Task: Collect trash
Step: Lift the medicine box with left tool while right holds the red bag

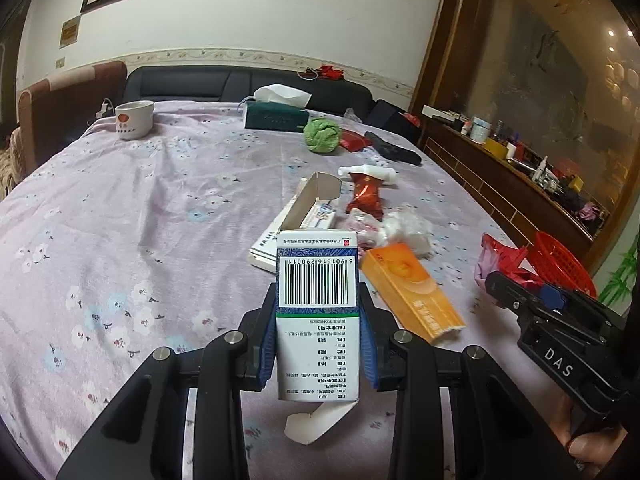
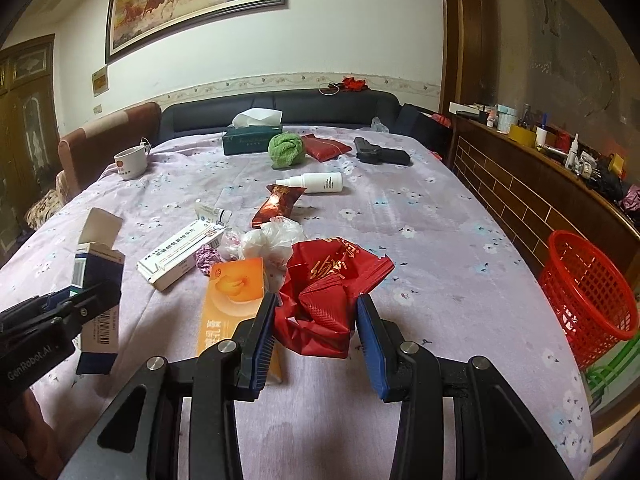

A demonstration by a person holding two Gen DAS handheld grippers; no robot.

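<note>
The left hand-held gripper (image 1: 318, 344) is clamped on a white and blue medicine box (image 1: 317, 312), its blue pads pressing both sides; the box stands upright between them, top flap open, lifted above the cloth. The right hand-held gripper (image 2: 316, 340) is closed part-way on a crumpled red foil bag (image 2: 326, 300), the pads touching its sides.

Both work over a counter (image 2: 440, 240) covered with a lilac cloth printed with small flowers. In the right wrist view, an orange carton (image 2: 234, 304) lies just beside the red bag at 9 o'clock, and a long white box (image 2: 180, 258) lies farther out at 10 o'clock. A wad of clear plastic (image 2: 272, 240) sits at 12 o'clock, and beyond it lie a dark red snack wrapper (image 2: 276, 206) and a white bottle (image 2: 316, 182) on its side.

Farther off are a green cloth ball (image 2: 286, 150), a tissue box (image 2: 250, 140) and a white cup (image 2: 131, 163) at 10 o'clock. A red mesh basket (image 2: 588, 296) stands off the counter's edge at 3 o'clock. A dark sofa (image 2: 280, 110) backs the far edge, under a framed horse painting (image 2: 196, 4).
</note>
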